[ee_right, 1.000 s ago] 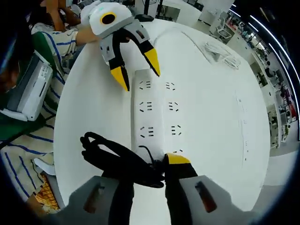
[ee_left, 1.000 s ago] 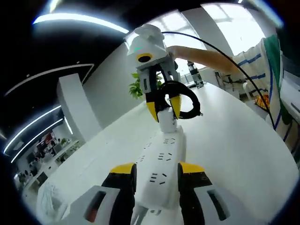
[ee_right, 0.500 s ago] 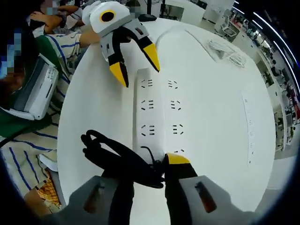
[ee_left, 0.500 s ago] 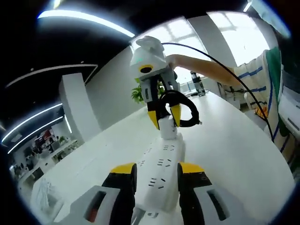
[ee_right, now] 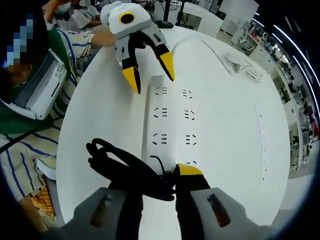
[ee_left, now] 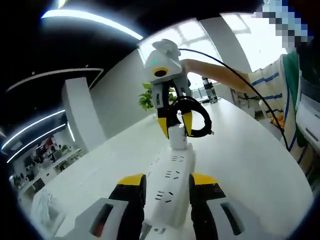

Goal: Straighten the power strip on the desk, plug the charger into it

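opposed close views, shared power strip (ee_left: 170, 187)

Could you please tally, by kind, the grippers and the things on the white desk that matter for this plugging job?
Grippers: 2 (left gripper, right gripper)
Power strip: 1
Charger with coiled black cable: 1
Loose white cable bundle: 1
Total: 5

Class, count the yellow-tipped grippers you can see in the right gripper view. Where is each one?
2. The right gripper rises from the bottom edge, clamping the charger; the left gripper reaches in at top, jaws straddling the power strip.
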Available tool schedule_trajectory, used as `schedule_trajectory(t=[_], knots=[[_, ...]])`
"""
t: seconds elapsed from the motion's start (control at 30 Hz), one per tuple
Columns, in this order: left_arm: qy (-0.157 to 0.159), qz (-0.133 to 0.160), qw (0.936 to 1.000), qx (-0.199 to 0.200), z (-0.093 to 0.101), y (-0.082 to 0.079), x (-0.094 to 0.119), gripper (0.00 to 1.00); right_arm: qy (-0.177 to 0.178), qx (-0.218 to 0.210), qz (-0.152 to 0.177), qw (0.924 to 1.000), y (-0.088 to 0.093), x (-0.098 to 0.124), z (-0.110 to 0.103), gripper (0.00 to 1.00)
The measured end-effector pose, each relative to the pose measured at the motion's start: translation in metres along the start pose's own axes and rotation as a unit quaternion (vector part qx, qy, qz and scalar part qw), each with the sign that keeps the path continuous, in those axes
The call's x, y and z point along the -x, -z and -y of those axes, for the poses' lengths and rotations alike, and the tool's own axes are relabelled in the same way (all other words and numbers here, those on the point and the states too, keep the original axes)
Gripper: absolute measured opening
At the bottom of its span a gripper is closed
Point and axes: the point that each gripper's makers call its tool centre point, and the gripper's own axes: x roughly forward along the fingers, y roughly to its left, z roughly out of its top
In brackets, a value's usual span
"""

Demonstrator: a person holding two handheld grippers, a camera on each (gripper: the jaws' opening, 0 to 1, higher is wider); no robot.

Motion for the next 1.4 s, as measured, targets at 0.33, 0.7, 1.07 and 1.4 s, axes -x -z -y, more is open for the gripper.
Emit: schedule_trajectory(t=[0.33, 0.7, 1.07, 1.4], knots=[[0.007, -0.003, 1.0000, -0.006, 0.005, 0.001, -0.001, 0.34, 0.004, 0.003, -0.055, 0.9985, -0.002, -0.005, -0.002, 0.22], [0.010, 0.001, 0.9999, -0.008, 0.007, -0.002, -0.001, 0.34, 0.023, 0.010, -0.049, 0.9985, 0.003, -0.007, -0.001, 0.22], [0.007, -0.001, 0.9998, -0.017, 0.008, -0.002, 0.000, 0.34, 0.016, 0.004, -0.080, 0.9967, 0.005, -0.008, 0.000, 0.22], [0.005, -0.005, 0.9996, -0.027, 0.011, -0.002, 0.000, 0.34, 0.020, 0.000, -0.083, 0.9963, 0.006, -0.009, -0.001, 0.22]])
